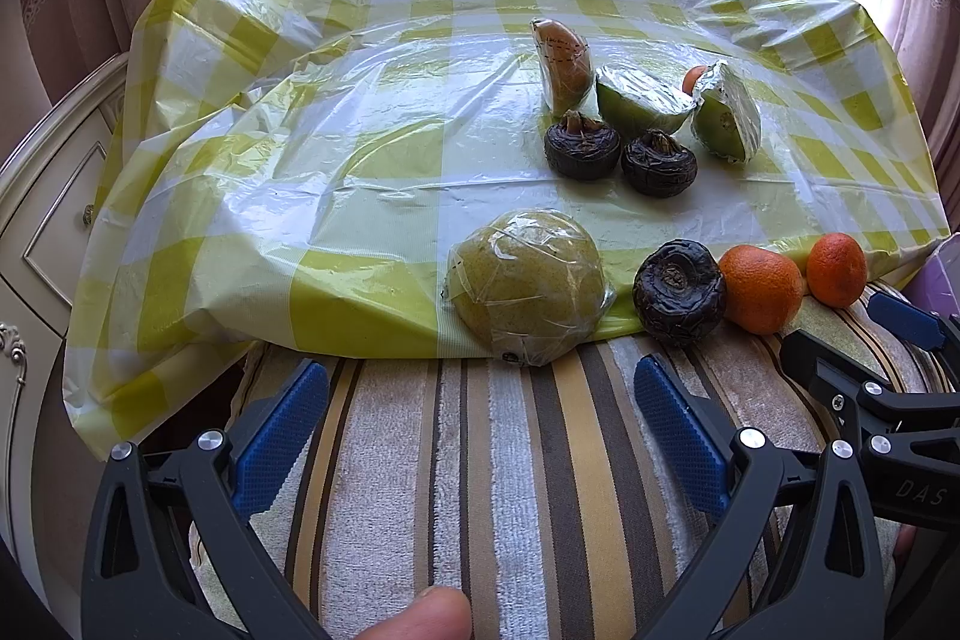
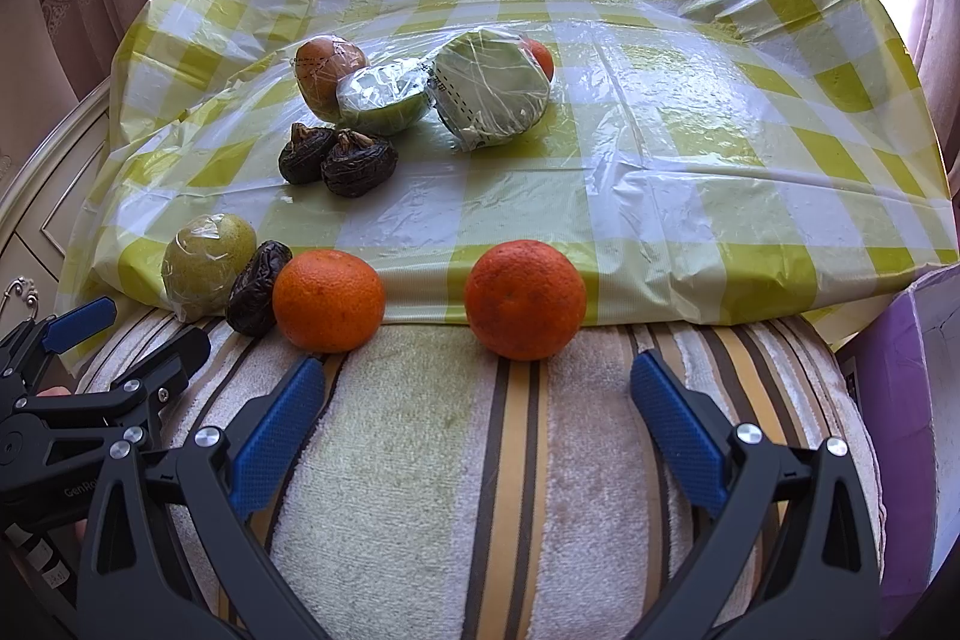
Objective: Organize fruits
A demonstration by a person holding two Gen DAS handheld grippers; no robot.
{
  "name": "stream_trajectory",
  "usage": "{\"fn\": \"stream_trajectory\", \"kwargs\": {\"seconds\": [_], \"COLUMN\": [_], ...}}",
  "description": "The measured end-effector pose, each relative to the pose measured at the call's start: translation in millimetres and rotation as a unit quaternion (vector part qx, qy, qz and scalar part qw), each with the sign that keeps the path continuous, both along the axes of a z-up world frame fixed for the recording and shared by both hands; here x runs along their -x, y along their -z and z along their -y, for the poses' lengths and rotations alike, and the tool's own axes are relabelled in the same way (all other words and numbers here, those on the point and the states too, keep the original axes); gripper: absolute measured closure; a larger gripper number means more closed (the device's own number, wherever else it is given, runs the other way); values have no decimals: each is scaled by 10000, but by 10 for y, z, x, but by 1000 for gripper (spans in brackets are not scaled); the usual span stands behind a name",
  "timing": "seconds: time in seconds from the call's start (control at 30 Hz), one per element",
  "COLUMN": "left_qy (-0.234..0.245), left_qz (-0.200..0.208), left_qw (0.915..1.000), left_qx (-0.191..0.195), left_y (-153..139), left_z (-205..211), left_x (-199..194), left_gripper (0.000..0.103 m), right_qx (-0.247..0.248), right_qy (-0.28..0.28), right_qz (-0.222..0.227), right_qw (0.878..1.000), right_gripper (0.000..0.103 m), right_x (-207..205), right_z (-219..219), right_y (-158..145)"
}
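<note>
Surface: checked tablecloth (image 2: 660, 148) behind striped towel (image 2: 420, 460) | 2 oranges (image 2: 526, 299) lie at towel edge, none gripped | left gripper (image 1: 480, 430) wide, right gripper (image 2: 480, 430) wide | step judged: approach; next, right closes around nearest orange.

Both the left gripper (image 1: 480, 388) and right gripper (image 2: 477, 388) hover low, side by side, jaws spread wide and empty.

The right claw (image 2: 474, 421) gapes wide over a striped towel (image 2: 432, 460), facing 2 oranges (image 2: 525, 298).
</note>
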State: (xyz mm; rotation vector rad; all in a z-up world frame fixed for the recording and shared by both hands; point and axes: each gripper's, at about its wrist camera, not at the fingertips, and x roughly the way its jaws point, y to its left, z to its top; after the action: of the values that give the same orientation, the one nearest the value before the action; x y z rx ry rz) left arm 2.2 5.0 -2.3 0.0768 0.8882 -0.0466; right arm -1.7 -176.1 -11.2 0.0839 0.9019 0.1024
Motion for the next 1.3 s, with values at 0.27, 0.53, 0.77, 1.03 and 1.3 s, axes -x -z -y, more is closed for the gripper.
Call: {"fn": "stream_trajectory", "kwargs": {"seconds": [0.27, 0.53, 0.77, 1.03, 1.3], "left_qy": [-2, -3, -3, -3, 2], "left_qz": [-1, 0, 1, 2, -19], "left_qw": [10000, 10000, 10000, 10000, 10000], "left_qx": [-2, -3, -5, -8, 50], "left_y": [-2, -2, -1, -2, 1], "left_z": [4, 6, 3, 8, -3], "left_x": [1, 2, 0, 3, -1], "left_gripper": [4, 4, 4, 4, 4], "right_qx": [-2, -2, -2, -3, -14], "right_qy": [0, -1, -1, -1, 0], "right_qz": [1, 2, 2, 3, -1], "right_qw": [10000, 10000, 10000, 10000, 10000], "right_gripper": [1, 1, 1, 1, 1], "right_x": [0, 0, 1, 1, 8], "right_z": [-3, -1, -2, 3, -3], "right_y": [2, 1, 1, 0, 4]}}
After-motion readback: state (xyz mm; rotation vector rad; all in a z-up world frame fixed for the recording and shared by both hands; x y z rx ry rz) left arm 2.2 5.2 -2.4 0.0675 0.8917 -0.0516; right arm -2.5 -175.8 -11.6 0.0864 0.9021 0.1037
